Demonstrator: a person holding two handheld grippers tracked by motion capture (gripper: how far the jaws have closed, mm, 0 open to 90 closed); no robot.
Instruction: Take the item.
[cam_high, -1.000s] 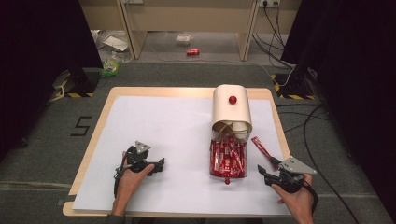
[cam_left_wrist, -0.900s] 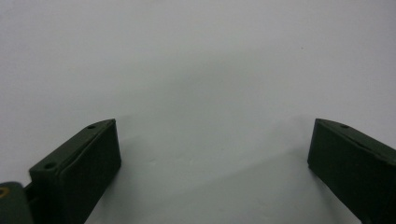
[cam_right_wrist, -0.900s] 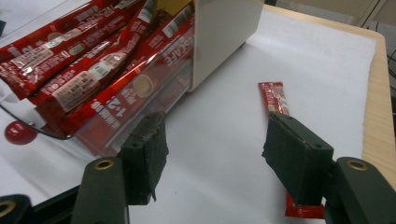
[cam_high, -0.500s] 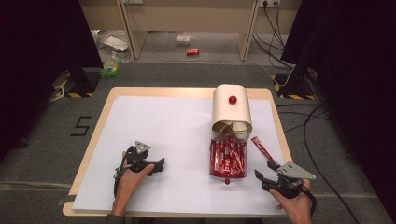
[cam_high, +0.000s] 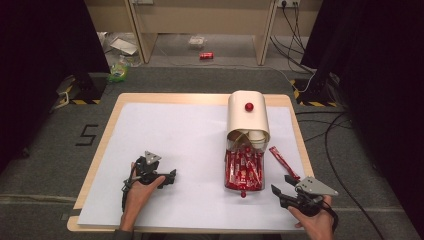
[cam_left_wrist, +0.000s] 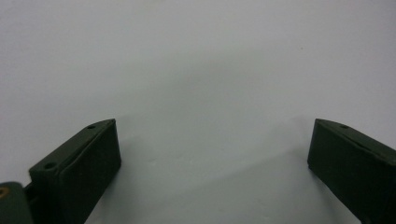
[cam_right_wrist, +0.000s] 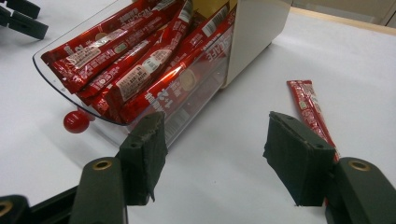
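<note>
High view: a wooden table (cam_high: 100, 150) covered by a white sheet (cam_high: 185, 145) carries a cream dispenser box (cam_high: 248, 117) with a red knob on top, from which a clear drawer (cam_high: 243, 172) filled with red sachets (cam_high: 244, 167) is pulled out toward the person. A single loose sachet (cam_high: 283, 162) lies flat on the sheet just right of the drawer, apart from it. The right gripper (cam_high: 286, 190), held near the table's front edge, points toward the loose sachet; its jaws stand wide apart and grip nothing. Right gripper view: the loose sachet (cam_right_wrist: 310, 112) lies beside the right-hand jaw, partly hidden behind it, not between the pads, with the drawer (cam_right_wrist: 140, 88) to the left. The left gripper (cam_high: 169, 178) rests on the sheet well left of the drawer, jaws wide open and empty over bare sheet (cam_left_wrist: 196, 70).
</note>
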